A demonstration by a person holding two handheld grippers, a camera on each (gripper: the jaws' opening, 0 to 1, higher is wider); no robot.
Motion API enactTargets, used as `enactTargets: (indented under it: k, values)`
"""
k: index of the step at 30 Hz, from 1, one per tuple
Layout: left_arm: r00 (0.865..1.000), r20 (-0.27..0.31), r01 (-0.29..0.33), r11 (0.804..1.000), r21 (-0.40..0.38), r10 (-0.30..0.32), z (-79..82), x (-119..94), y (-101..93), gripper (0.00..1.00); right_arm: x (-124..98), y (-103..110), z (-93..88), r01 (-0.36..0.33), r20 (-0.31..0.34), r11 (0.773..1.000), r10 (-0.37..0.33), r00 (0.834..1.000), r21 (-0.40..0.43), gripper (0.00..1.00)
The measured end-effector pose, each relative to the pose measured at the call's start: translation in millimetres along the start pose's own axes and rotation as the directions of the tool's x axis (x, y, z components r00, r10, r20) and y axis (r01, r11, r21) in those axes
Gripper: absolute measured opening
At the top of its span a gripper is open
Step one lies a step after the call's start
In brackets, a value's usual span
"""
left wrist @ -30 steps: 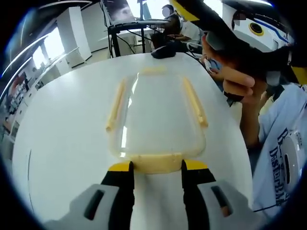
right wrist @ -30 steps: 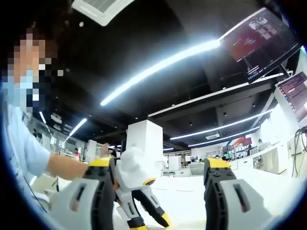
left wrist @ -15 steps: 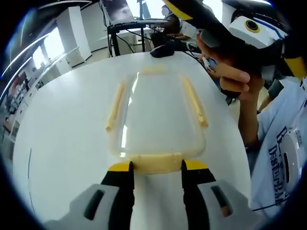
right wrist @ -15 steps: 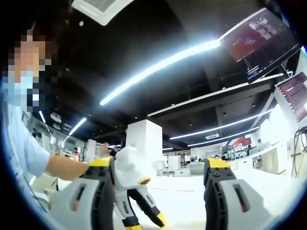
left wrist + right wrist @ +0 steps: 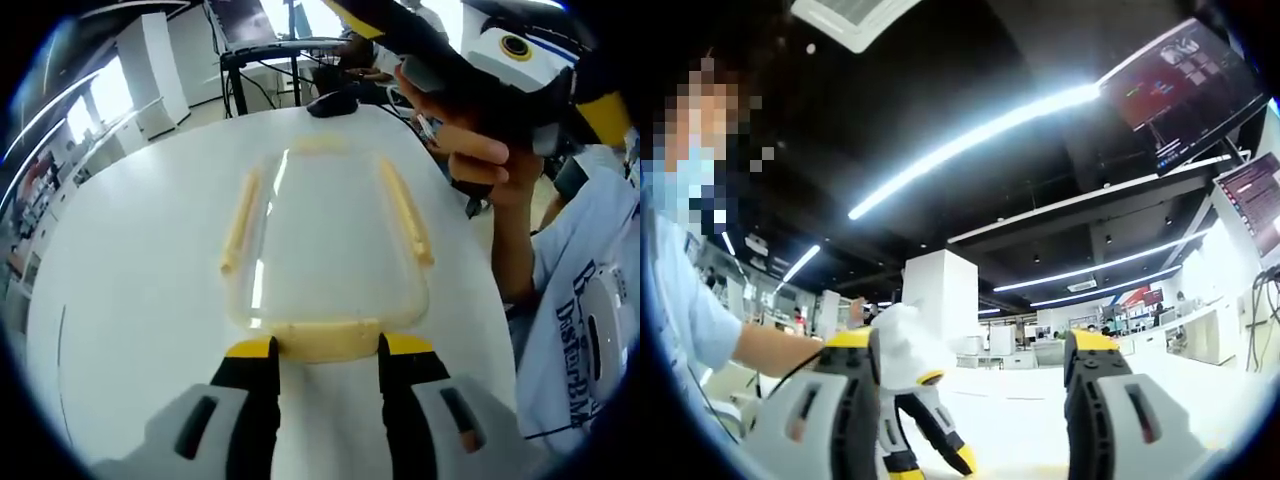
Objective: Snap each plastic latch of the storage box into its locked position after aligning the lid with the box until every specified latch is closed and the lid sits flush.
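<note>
A clear storage box (image 5: pixel 330 240) with its lid on lies on the white table (image 5: pixel 130 270). Pale yellow latches line its left side (image 5: pixel 240 225), right side (image 5: pixel 405 215), far end (image 5: pixel 320 147) and near end (image 5: pixel 325 342). My left gripper (image 5: pixel 328 350) is open, its yellow-tipped jaws standing at either end of the near latch. A hand (image 5: pixel 480 160) holds the right gripper (image 5: pixel 510 50) high above the table's right edge. In the right gripper view the right gripper (image 5: pixel 973 345) is open and empty, aimed at the ceiling, with the left gripper (image 5: pixel 905 400) low between its jaws.
A black mouse (image 5: pixel 335 103) lies at the table's far edge, with a black stand (image 5: pixel 245 70) behind it. The person's shirt (image 5: pixel 590 300) and forearm (image 5: pixel 500 250) crowd the right side. Wall screens (image 5: pixel 1180 90) hang at the upper right of the right gripper view.
The hand with the right gripper has drifted slightly up and away over the table's right edge. The left gripper and the box have stayed still.
</note>
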State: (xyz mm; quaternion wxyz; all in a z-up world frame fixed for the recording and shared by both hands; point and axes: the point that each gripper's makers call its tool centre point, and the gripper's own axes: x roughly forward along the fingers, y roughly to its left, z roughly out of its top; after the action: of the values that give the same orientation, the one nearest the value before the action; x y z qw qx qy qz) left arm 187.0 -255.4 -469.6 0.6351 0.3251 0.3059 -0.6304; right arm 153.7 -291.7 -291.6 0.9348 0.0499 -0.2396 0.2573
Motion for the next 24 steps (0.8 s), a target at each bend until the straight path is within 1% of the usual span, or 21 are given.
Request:
enactTargets:
  k: [9, 13, 16, 24]
  values:
    - [1.000, 0.004, -0.002, 1.000, 0.002, 0.002, -2.2, -1.6, -2.0, 0.38, 1.2, 1.0, -2.0, -0.005, -0.007, 1.000, 0.005, 1.000, -0.002, 0.75]
    - [1.000, 0.014, -0.019, 1.000, 0.004, 0.019, -2.1, -1.8, -2.7, 0.38, 0.9, 0.5, -1.2, -0.007, -0.002, 1.000, 0.007, 1.000, -0.001, 0.75]
    - [1.000, 0.022, -0.013, 1.000, 0.000, 0.013, -3.1, -2.2, -2.2, 0.38, 0.8, 0.2, -1.4, -0.007, -0.003, 1.000, 0.007, 1.000, 0.001, 0.75]
    - [1.000, 0.015, -0.009, 1.000, -0.003, 0.009, -4.7, -4.9, -3.0, 0.38, -0.1, -1.4, -2.2, -0.006, -0.006, 1.000, 0.006, 1.000, 0.001, 0.75]
